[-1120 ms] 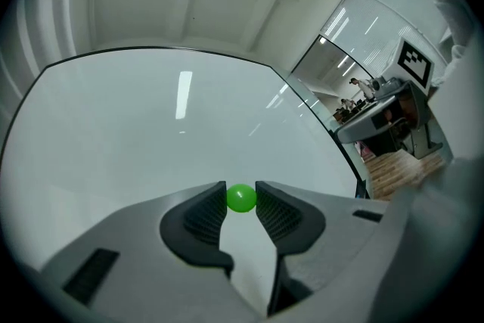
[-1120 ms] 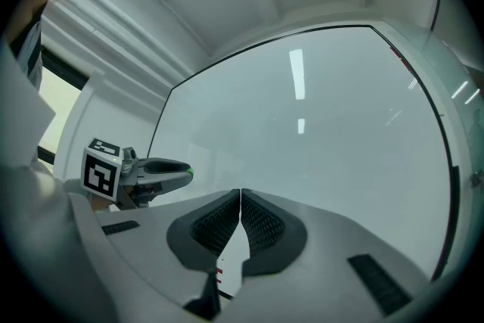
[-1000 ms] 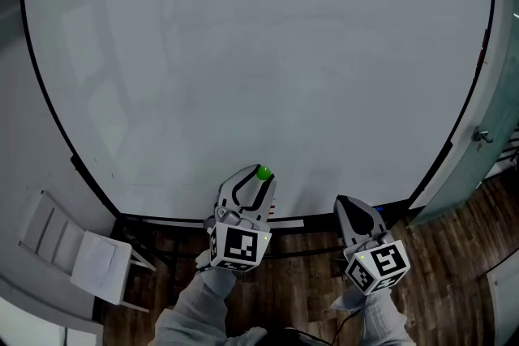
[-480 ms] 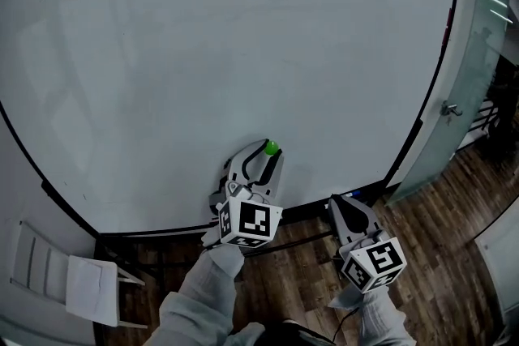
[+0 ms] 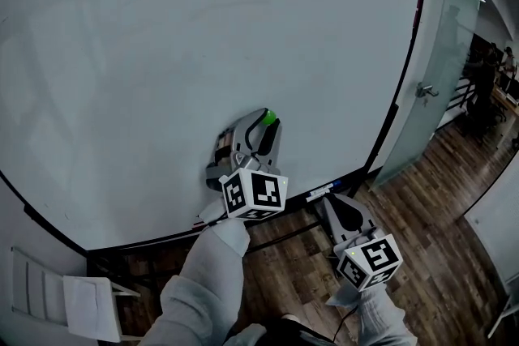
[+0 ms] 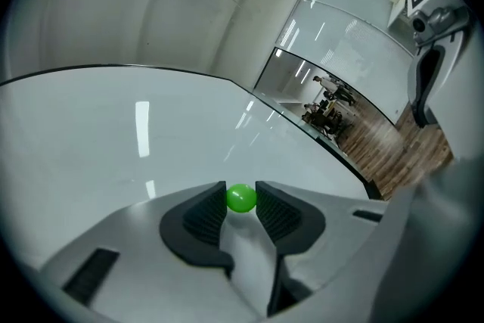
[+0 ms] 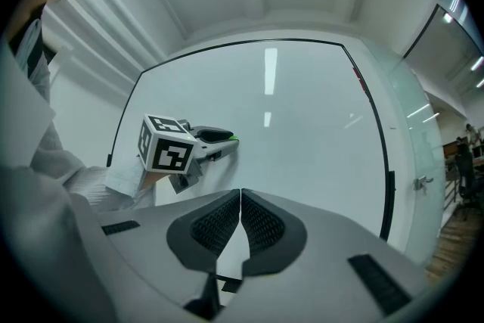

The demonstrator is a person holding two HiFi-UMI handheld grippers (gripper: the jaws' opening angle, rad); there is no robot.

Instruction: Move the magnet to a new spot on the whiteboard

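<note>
A small green ball magnet (image 6: 241, 198) sits pinched between the dark ribbed pads of my left gripper (image 6: 241, 202), which is shut on it. In the head view the magnet (image 5: 269, 116) shows at the tip of the left gripper (image 5: 266, 124), held up against the lower middle of the whiteboard (image 5: 203, 36); whether it touches the board I cannot tell. My right gripper (image 5: 335, 205) hangs lower, below the board's bottom edge. Its jaws are shut with nothing in them (image 7: 240, 217). The right gripper view shows the left gripper (image 7: 218, 137) in front of the whiteboard (image 7: 302, 125).
A marker (image 5: 320, 192) lies on the ledge under the board's lower right corner. A glass door with a handle (image 5: 427, 91) stands right of the board. A white folding stand (image 5: 65, 292) is at lower left. The floor (image 5: 438, 198) is dark wood.
My left gripper has carried the green magnet up and to the right across the board. The right gripper has shifted slightly, still shut. The head view has swung toward the board's right edge.
</note>
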